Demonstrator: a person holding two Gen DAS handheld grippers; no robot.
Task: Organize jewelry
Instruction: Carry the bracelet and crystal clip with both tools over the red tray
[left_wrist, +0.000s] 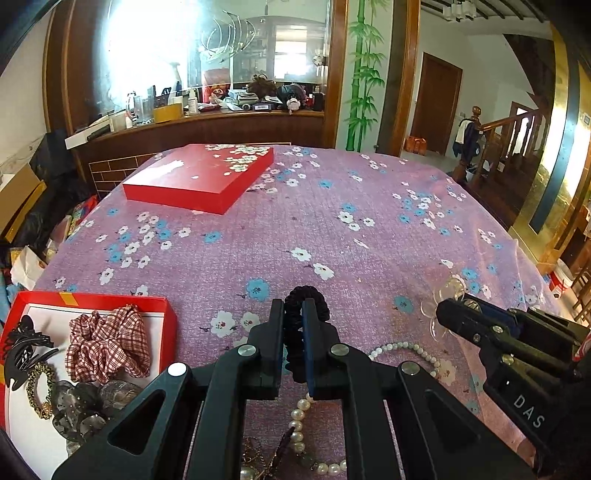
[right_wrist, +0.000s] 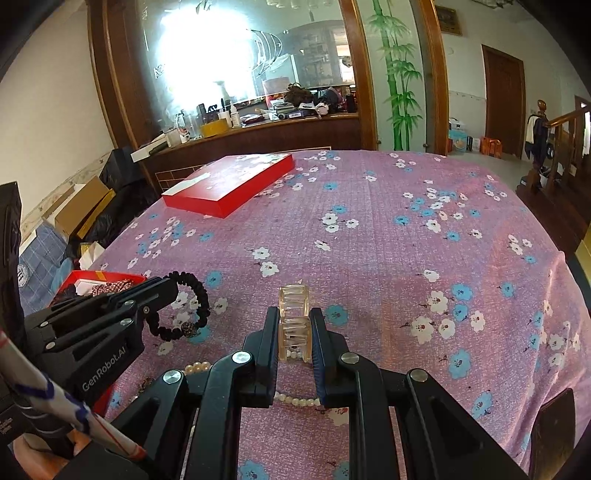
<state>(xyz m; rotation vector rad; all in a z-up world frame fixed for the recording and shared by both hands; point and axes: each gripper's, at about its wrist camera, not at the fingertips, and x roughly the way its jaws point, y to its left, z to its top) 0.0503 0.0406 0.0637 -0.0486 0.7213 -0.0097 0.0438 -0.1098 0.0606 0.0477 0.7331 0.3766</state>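
My left gripper (left_wrist: 293, 310) is shut on a black coiled hair tie (left_wrist: 308, 295), held above the flowered cloth. From the right wrist view, that gripper (right_wrist: 168, 290) comes in from the left with the hair tie (right_wrist: 184, 306) hanging from its tip. My right gripper (right_wrist: 294, 315) is shut on a clear claw clip (right_wrist: 293, 299). It also shows at the right of the left wrist view (left_wrist: 443, 310) with the clip (left_wrist: 448, 291). A pearl necklace (left_wrist: 402, 349) (right_wrist: 297, 400) lies on the cloth under both grippers.
An open red box (left_wrist: 168, 317) (right_wrist: 99, 277) at lower left holds a plaid scrunchie (left_wrist: 109, 343), a black claw clip (left_wrist: 24, 343) and other hair pieces. Its red flowered lid (left_wrist: 199, 177) (right_wrist: 229, 184) lies at the far left. The purple tablecloth (left_wrist: 369, 240) drops off at the right.
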